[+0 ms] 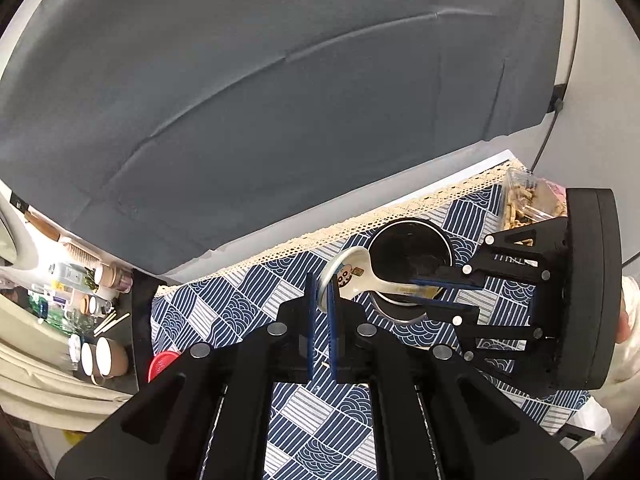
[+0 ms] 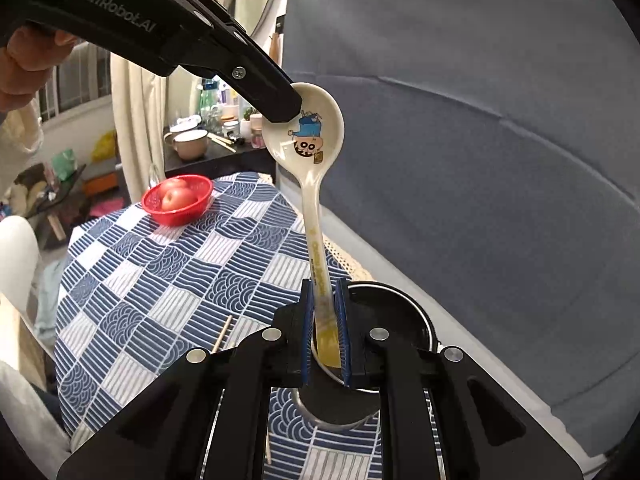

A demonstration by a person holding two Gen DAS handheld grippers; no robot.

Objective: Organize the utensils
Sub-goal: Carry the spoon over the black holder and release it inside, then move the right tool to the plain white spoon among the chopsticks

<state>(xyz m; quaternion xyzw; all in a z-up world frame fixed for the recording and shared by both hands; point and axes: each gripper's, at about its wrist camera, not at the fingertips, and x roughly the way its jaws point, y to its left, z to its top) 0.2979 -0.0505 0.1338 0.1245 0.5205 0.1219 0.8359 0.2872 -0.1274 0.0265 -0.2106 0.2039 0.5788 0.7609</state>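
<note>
A white ceramic spoon (image 2: 316, 152) with a cartoon print is held in the air between both grippers. My right gripper (image 2: 326, 292) is shut on its yellow-tipped handle, just above a dark metal cup (image 2: 404, 312). My left gripper (image 1: 320, 284) is shut on the rim of the spoon's bowl (image 1: 348, 272); in the right wrist view its finger (image 2: 276, 100) covers the bowl's upper left edge. The cup (image 1: 410, 248) stands on the blue patterned tablecloth (image 1: 240, 300). The right gripper (image 1: 440, 290) shows in the left wrist view holding the handle over the cup.
A red bowl of apples (image 2: 178, 198) stands at the table's far end. A chopstick (image 2: 222, 334) lies on the cloth left of my right gripper. A clear box of snacks (image 1: 524, 200) sits behind the cup. A grey sofa back (image 2: 480, 140) runs along the table.
</note>
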